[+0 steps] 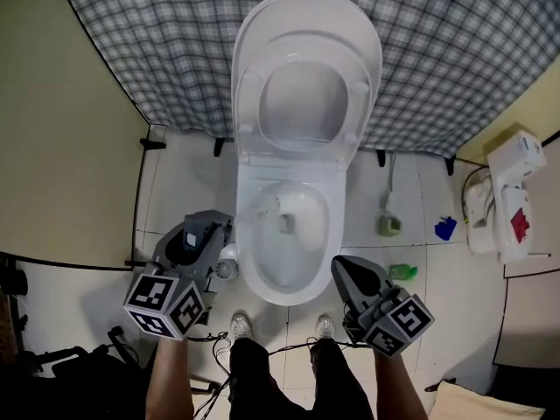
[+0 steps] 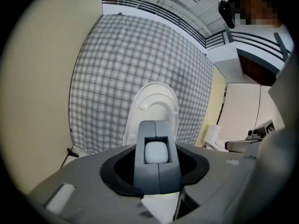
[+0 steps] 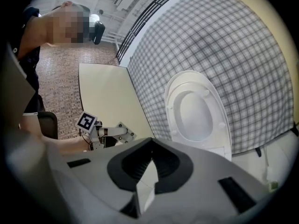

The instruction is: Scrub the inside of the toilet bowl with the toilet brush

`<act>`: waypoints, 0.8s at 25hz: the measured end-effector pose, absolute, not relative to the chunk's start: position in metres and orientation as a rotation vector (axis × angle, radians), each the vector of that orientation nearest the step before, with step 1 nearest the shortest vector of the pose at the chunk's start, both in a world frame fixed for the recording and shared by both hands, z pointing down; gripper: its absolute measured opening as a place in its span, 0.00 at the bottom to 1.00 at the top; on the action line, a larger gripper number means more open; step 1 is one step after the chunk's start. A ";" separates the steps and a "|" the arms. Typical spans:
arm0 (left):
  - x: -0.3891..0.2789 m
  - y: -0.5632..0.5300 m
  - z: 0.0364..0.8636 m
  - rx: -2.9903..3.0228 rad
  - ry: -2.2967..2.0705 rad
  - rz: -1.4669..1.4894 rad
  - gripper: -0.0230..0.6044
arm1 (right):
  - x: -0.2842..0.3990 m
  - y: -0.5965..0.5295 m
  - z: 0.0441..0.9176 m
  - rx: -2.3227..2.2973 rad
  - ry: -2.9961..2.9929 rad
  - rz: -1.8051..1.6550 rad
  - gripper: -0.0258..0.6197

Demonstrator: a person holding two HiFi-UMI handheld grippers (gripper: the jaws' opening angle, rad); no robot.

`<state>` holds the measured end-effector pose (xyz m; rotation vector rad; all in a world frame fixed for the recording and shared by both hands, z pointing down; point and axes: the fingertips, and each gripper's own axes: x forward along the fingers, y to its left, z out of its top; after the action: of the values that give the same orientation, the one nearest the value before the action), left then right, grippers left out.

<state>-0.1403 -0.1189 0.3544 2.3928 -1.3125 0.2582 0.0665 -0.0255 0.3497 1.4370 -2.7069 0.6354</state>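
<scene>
Two grippers flank the toilet bowl [image 1: 262, 289]; the left gripper [image 1: 214, 227] pinches the brush handle [image 2: 156, 152], bowl just to its right; the right gripper [image 1: 339, 265] has its fingers pressed together.

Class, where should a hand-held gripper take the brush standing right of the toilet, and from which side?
Take the brush by its thin upright handle, well above the green holder, from the front; the checked cloth behind blocks the far side.

toilet bowl [image 1: 335, 234] between left tongs [image 1: 214, 226], holding the toilet brush [image 2: 156, 152], and right tongs [image 1: 338, 266]
</scene>
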 end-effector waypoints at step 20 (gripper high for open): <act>-0.283 -0.045 0.509 2.003 -1.566 0.463 0.34 | -0.033 -0.022 0.381 1.172 -2.751 0.679 0.04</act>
<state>-0.2830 -0.0453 0.5094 2.0026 -1.5660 0.4628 -0.0329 -0.0221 0.3808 1.1717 -2.7509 0.6786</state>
